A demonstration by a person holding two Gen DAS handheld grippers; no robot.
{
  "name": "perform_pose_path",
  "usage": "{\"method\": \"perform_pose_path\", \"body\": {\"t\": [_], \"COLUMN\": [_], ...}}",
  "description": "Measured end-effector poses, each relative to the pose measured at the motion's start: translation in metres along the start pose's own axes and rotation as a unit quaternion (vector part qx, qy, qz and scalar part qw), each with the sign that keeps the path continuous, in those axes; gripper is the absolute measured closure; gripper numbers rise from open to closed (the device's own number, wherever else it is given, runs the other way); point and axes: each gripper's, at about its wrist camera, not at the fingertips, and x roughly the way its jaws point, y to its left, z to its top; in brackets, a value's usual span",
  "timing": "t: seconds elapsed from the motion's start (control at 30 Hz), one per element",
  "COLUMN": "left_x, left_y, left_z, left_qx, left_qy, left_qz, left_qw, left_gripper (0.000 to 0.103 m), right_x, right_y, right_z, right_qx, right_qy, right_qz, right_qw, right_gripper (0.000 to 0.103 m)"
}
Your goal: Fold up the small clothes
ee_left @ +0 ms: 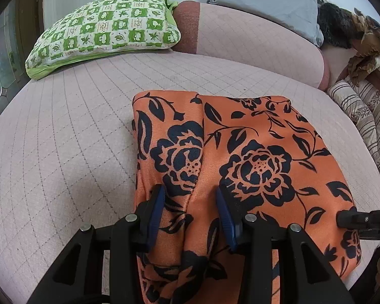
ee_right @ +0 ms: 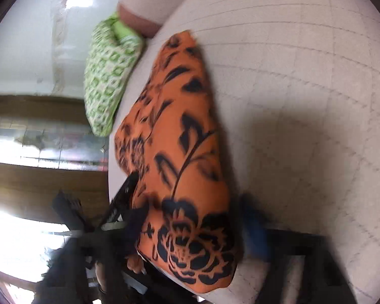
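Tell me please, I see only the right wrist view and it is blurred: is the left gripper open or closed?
Observer: Open. The left gripper has its jaws apart, one on each side of a raised crease in the orange garment.
Operator: Is the garment folded already?
Observer: Partly, it seems: a strip along its left side appears folded in over the rest.
Operator: What lies to its right?
Observer: A striped cloth, beyond the garment's right side.

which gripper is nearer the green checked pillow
Left. The left gripper sits at the orange garment's near-left edge, pillow beyond; the right gripper is at its right edge.
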Motion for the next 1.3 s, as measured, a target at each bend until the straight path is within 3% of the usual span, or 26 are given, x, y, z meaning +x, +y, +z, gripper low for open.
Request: {"method": "perform_pose_path", "body": {"t": [0.13, 0.2, 0.23, 0.27, 0.37, 0.47, 0.5, 0.53, 0.57, 0.6, 0.63, 0.7, 0.73, 0.8, 0.83, 0.87, 0.93, 0.97, 1.03, 1.1, 1.13, 1.17, 1.2, 1.27, 1.3], "left_x": [-0.027, -0.058, -0.073, -0.083, -0.073, -0.060, -0.059, -0.060, -0.057, -0.046, -0.035, -0.037, -0.042, -0.052, -0.059, -0.064, -0.070, -0.061, -0.028, 0.014, 0.036, 0.051, 0.053, 0.030, 0.032], "left_y": [0.018, 0.034, 0.045, 0.059, 0.088, 0.097, 0.094, 0.088, 0.078, 0.073, 0.071, 0.071, 0.070, 0.066, 0.064, 0.065, 0.074, 0.078, 0.084, 0.090, 0.093, 0.098, 0.098, 0.084, 0.076], "left_z": [0.000, -0.008, -0.016, -0.026, -0.045, -0.058, -0.059, -0.059, -0.058, -0.059, -0.064, -0.062, -0.058, -0.045, -0.035, -0.028, -0.003, 0.009, 0.031, 0.042, 0.043, 0.042, 0.045, 0.054, 0.054], "left_qx": [-0.038, -0.065, -0.082, -0.107, -0.173, -0.213, -0.209, -0.190, -0.157, -0.144, -0.152, -0.157, -0.151, -0.131, -0.121, -0.119, -0.129, -0.129, -0.133, -0.160, -0.174, -0.188, -0.188, -0.121, -0.090], "left_qy": [-0.016, -0.054, -0.070, -0.076, -0.015, 0.021, 0.023, 0.020, 0.028, 0.058, 0.083, 0.092, 0.093, 0.085, 0.067, 0.049, 0.000, -0.007, 0.018, 0.057, 0.089, 0.113, 0.107, 0.034, 0.020], "left_qz": [-0.041, -0.059, -0.063, -0.071, -0.116, -0.150, -0.157, -0.158, -0.143, -0.134, -0.128, -0.123, -0.118, -0.116, -0.116, -0.119, -0.130, -0.133, -0.132, -0.141, -0.155, -0.160, -0.159, -0.147, -0.127], "left_qw": [0.9983, 0.9947, 0.9922, 0.9888, 0.9779, 0.9653, 0.9650, 0.9688, 0.9768, 0.9786, 0.9765, 0.9756, 0.9770, 0.9808, 0.9836, 0.9846, 0.9830, 0.9827, 0.9821, 0.9753, 0.9683, 0.9624, 0.9632, 0.9811, 0.9876], "left_gripper": [0.060, 0.045, 0.030, 0.024, 0.024, 0.025, 0.027, 0.043, 0.080, 0.094, 0.092, 0.092, 0.092, 0.087, 0.074, 0.050, 0.029, 0.029, 0.030, 0.044, 0.074, 0.081, 0.084, 0.088, 0.088], "right_x": [-0.001, -0.007, -0.019, -0.029, -0.050, -0.043, -0.039, -0.034, -0.022, -0.014, 0.001, 0.026, 0.026, 0.023, 0.022, 0.020, 0.017, 0.014, 0.013, 0.009, 0.009, 0.009, 0.009, 0.007, 0.006], "right_y": [0.010, 0.014, 0.021, 0.024, 0.051, 0.085, 0.095, 0.102, 0.108, 0.109, 0.105, 0.094, 0.094, 0.094, 0.092, 0.090, 0.086, 0.084, 0.084, 0.085, 0.084, 0.085, 0.083, 0.080, 0.078], "right_z": [-0.008, -0.008, -0.011, -0.015, -0.017, -0.016, -0.017, -0.018, -0.017, -0.017, -0.015, -0.011, -0.012, -0.011, -0.010, -0.009, -0.006, -0.006, -0.006, -0.011, -0.011, -0.011, -0.010, -0.010, -0.009], "right_qx": [-0.030, -0.028, -0.041, -0.053, -0.087, -0.135, -0.154, -0.171, -0.184, -0.191, -0.192, -0.185, -0.188, -0.188, -0.183, -0.179, -0.166, -0.161, -0.161, -0.166, -0.166, -0.164, -0.162, -0.153, -0.151], "right_qy": [-0.010, -0.014, -0.037, -0.055, -0.112, -0.111, -0.107, -0.098, -0.087, -0.078, -0.061, -0.031, -0.040, -0.037, -0.032, -0.028, -0.024, -0.023, -0.021, -0.019, -0.019, -0.019, -0.018, -0.019, -0.018], "right_qz": [-0.047, -0.063, -0.079, -0.083, -0.073, -0.054, -0.051, -0.049, -0.052, -0.060, -0.073, -0.093, -0.089, -0.081, -0.078, -0.074, -0.058, -0.052, -0.050, -0.052, -0.049, -0.047, -0.042, -0.030, -0.027], "right_qw": [0.998, 0.998, 0.995, 0.994, 0.987, 0.983, 0.981, 0.979, 0.978, 0.977, 0.977, 0.978, 0.977, 0.978, 0.979, 0.981, 0.984, 0.985, 0.985, 0.985, 0.985, 0.985, 0.986, 0.988, 0.988], "right_gripper": [0.062, 0.037, 0.031, 0.031, 0.031, 0.031, 0.031, 0.031, 0.030, 0.030, 0.028, 0.028, 0.027, 0.027, 0.027, 0.027, 0.027, 0.027, 0.027, 0.027, 0.027, 0.027, 0.027, 0.027, 0.027]}}
